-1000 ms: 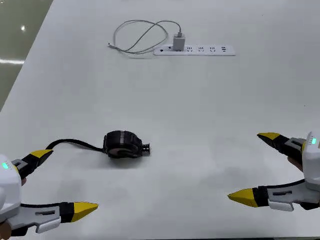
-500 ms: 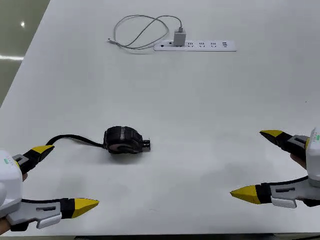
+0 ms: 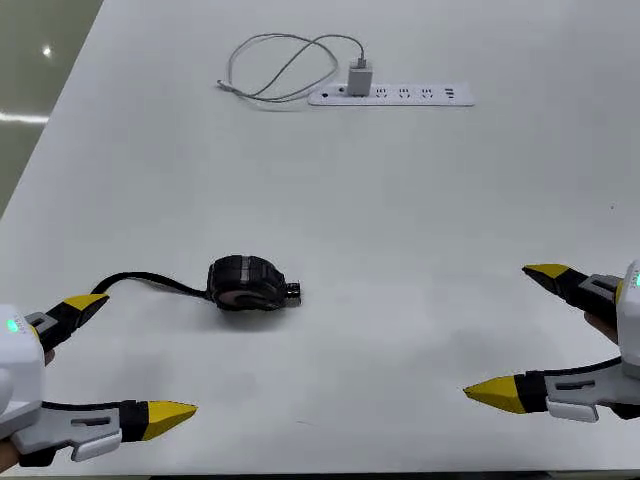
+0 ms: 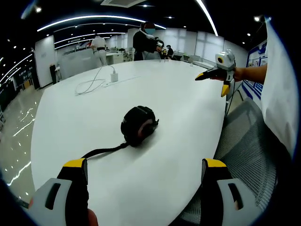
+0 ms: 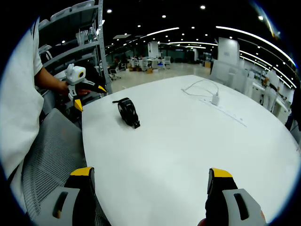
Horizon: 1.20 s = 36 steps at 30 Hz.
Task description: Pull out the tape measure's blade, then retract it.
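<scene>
left gripper [image 3: 128, 356] wide open, empty; right gripper [image 3: 508, 331] likewise

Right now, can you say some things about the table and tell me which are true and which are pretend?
1. The tape measure lies on the white table with nothing holding it. True.
2. The left hand-held gripper is shut. False: its jaws stand wide open.
3. A white charger sits plugged into the power strip. True.
4. The tape measure's blade is pulled far out. False: it is wound inside the case.
5. The right hand-held gripper grips the tape measure. False: it is open, empty and far from it.
</scene>
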Motion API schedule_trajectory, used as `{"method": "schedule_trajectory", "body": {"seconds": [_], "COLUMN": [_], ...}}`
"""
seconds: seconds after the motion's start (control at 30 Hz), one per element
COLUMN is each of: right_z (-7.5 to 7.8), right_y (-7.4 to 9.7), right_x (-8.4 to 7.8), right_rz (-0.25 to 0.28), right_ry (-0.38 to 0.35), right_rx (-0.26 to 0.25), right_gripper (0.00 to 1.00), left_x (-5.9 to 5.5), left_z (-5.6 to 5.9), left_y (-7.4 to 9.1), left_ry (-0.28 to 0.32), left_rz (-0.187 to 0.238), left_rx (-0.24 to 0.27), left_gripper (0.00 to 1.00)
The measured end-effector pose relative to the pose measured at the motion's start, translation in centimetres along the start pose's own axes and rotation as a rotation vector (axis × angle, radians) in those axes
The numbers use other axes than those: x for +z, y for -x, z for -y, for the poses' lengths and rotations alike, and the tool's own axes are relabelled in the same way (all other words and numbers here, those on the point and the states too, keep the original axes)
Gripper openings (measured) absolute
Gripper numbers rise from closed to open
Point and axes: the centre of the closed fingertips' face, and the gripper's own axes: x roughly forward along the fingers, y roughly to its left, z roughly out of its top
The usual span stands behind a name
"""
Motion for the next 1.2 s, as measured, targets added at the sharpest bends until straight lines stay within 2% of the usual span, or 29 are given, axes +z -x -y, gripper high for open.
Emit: {"method": "schedule_trajectory", "body": {"seconds": [0.6,0.7,0.77,0.8,0.97,1.13,1.2], "right_z": [0.18,0.14,0.16,0.16,0.16,0.13,0.14], "right_y": [0.52,0.53,0.55,0.55,0.61,0.63,0.64], "right_x": [-0.33,-0.28,-0.32,-0.35,-0.27,-0.35,-0.35], "right_rz": [-0.005,-0.004,-0.005,-0.006,-0.007,-0.01,-0.011], "right_ry": [-0.005,-0.005,-0.003,-0.003,-0.001,0.0,0.0], "right_rx": [-0.009,-0.009,-0.009,-0.009,-0.011,-0.011,-0.012], "right_gripper": [0.99,0.99,0.99,0.99,0.99,0.99,0.99], "left_x": [0.03,0.52,0.5,0.6,0.24,0.2,0.14], "left_z": [0.16,-0.2,-0.21,-0.36,-0.04,0.14,0.05], "left_y": [0.08,0.23,0.26,0.27,0.3,0.29,0.3], "left_ry": [-0.002,-0.019,-0.003,-0.013,-0.008,0.011,0.0], "left_rz": [-0.001,0.026,0.022,0.028,0.014,0.014,0.01], "left_rx": [-0.003,0.019,0.017,0.027,0.016,0.01,0.015], "left_gripper": [0.98,0.98,0.97,0.97,0.92,0.9,0.91]}}
